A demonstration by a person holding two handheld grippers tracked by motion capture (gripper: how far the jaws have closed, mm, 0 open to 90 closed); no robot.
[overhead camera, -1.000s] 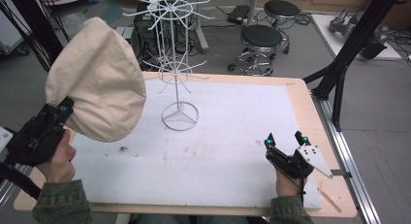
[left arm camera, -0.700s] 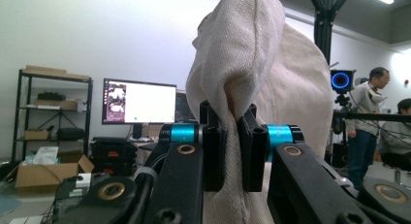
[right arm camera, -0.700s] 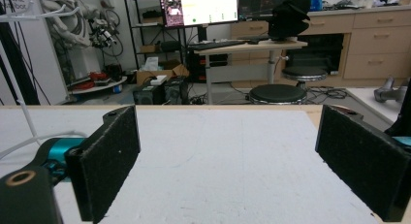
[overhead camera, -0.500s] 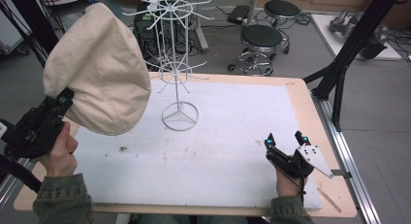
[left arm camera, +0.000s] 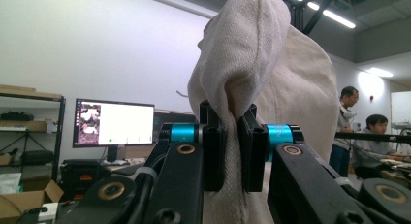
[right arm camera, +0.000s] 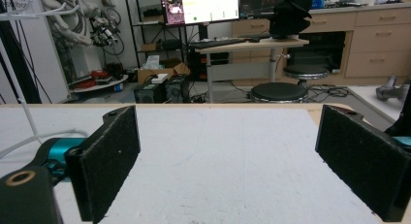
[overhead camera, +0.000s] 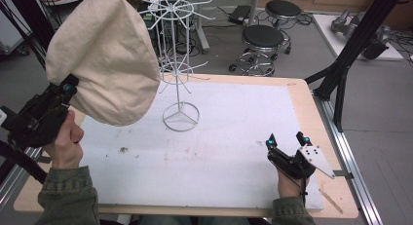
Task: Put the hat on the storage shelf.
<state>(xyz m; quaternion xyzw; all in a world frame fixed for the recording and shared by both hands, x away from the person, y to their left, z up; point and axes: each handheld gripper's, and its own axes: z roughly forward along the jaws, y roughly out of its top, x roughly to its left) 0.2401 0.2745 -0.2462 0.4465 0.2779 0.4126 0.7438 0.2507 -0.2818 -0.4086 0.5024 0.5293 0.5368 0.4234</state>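
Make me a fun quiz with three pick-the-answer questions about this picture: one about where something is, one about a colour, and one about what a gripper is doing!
1. Where does the wire rack stand?
A. on the table's white mat
B. on the floor
C. on a stool

2. What colour is the hat?
A. red
B. cream
C. black

3. What is the left gripper doing?
A. lying open
B. pinching the hat
C. holding the rack

Answers:
1 A: its round base sits on the mat.
2 B: the cloth is pale cream.
3 B: its fingers squeeze a fold of the cloth.
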